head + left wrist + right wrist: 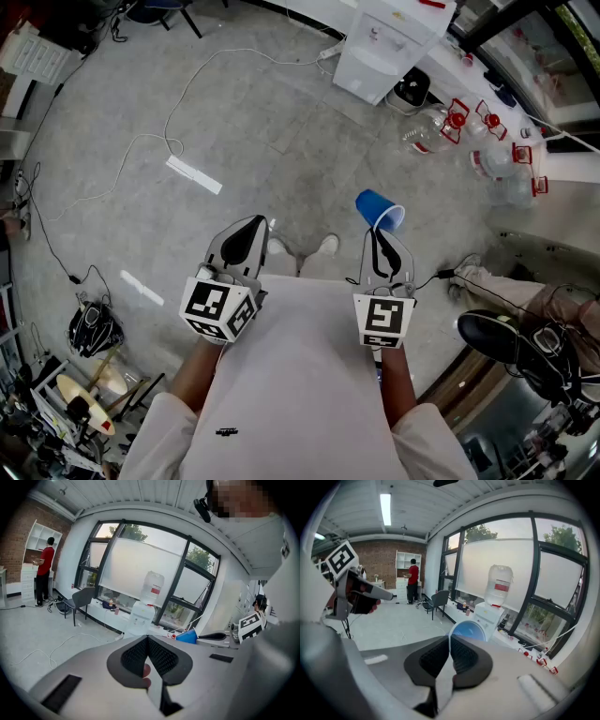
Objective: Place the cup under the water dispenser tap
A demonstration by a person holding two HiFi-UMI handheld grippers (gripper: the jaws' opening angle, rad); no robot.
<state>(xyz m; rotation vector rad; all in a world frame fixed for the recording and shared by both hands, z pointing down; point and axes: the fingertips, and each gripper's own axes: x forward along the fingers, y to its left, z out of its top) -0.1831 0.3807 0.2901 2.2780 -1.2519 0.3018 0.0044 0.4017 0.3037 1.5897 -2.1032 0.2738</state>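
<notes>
Cup (380, 209), rim clamped in right claw (378, 232)

- The left tool (247, 227) and the right tool (378, 236) lie side by side near the person, to the left and right of the person's shoes (302, 249) on the floor (281, 122).
- The cup (380, 208) sits at the far tip of the right tool, with its rim between the jaws.
- The water dispenser (386, 42) stands far off to the right by the windows, well apart from the cup.
- Bottles (441, 127) lie on the floor just right of the dispenser.
- A cable (168, 131) trails across the far left floor.
- A chair (80, 599) stands left of the dispenser.
</notes>
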